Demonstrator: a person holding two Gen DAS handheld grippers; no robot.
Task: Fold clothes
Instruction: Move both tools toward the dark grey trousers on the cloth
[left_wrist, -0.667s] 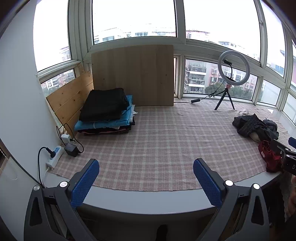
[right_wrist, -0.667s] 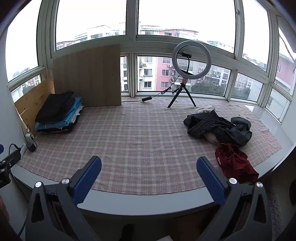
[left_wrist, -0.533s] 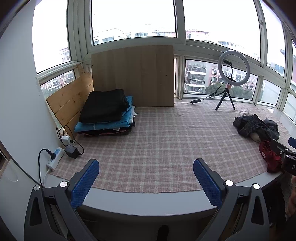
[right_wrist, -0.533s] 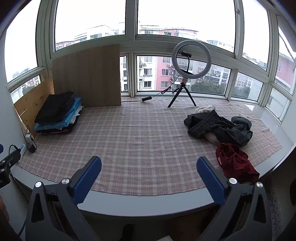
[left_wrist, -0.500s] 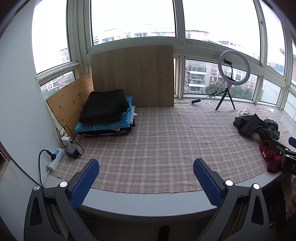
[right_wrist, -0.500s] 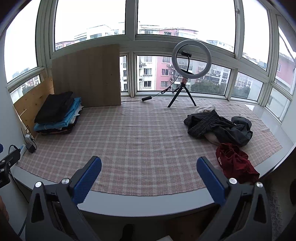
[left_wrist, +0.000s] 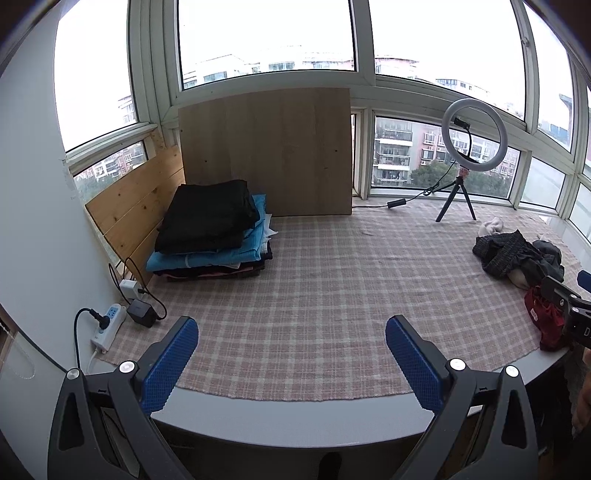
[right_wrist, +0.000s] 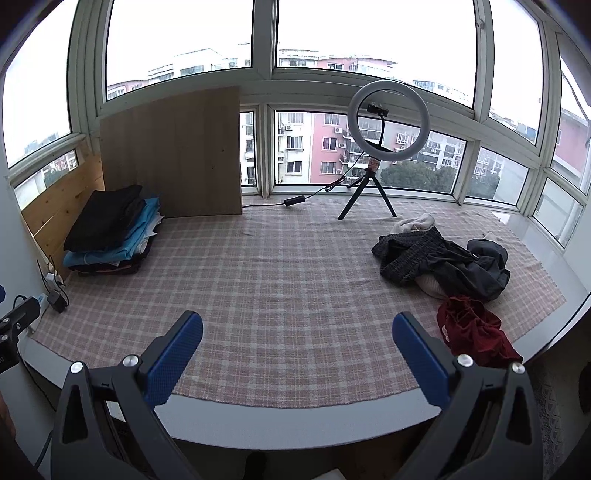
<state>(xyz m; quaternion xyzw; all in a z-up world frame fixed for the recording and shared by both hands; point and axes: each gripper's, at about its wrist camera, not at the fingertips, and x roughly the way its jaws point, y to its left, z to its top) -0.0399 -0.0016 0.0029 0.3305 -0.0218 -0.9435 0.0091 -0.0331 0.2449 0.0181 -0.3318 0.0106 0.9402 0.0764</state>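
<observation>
Two grippers stand ready, each with its blue-padded jaws spread wide and nothing between them: the left gripper (left_wrist: 291, 354) and the right gripper (right_wrist: 297, 354) both hover at the near edge of the checked mat (right_wrist: 280, 280), touching no cloth. On the mat's far left corner sits a stack of folded clothes (right_wrist: 110, 232), black on top, blue beneath. Well apart from it, toward the mat's right side, lies the heap of unfolded clothes (right_wrist: 439, 258), dark garments tangled over something pale. Just nearer than that heap, by the mat's right front edge, lies a crumpled red garment (right_wrist: 472, 332), the closest piece to the right gripper.

All of it looks soft and light, limp enough to sag and bunch when lifted. The red garment will probably drag on the woven mat rather than slide. A pinch on an outer hem or corner seems best, since a grab at the bunched middle would likely catch several layers.
</observation>
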